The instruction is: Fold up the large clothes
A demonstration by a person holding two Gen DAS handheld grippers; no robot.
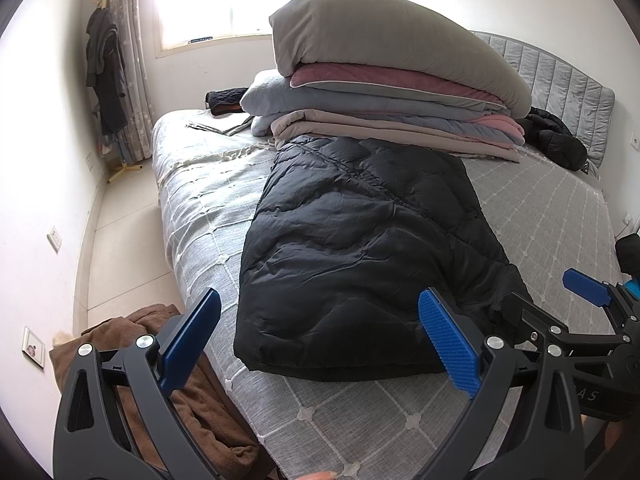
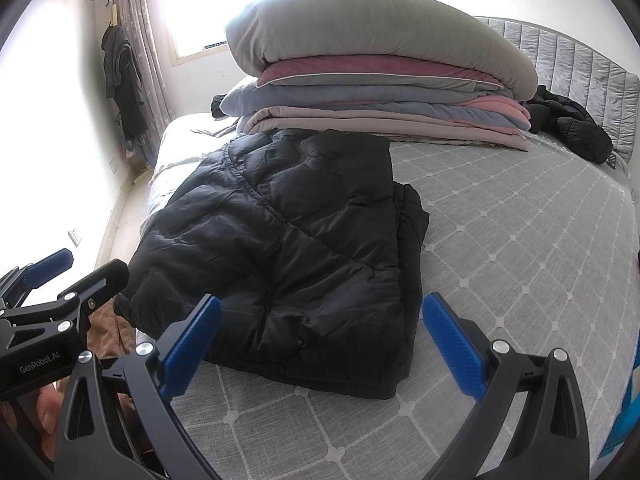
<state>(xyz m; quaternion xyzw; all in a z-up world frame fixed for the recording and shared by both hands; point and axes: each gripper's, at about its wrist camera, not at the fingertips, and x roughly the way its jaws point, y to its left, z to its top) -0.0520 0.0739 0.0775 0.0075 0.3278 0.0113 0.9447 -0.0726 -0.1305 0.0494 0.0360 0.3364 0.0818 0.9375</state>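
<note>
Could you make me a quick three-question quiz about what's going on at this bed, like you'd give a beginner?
1. True or false: the left gripper is clamped on the black jacket.
2. What sits at the top of the stack of bedding behind the jacket? A) a grey pillow B) a brown coat C) a cardboard box
3. Fill in: the brown garment lies off the left side of the ____.

Key:
1. False. Both the left and the right gripper are open and hold nothing.
2. A, the grey pillow.
3. Bed.
</note>
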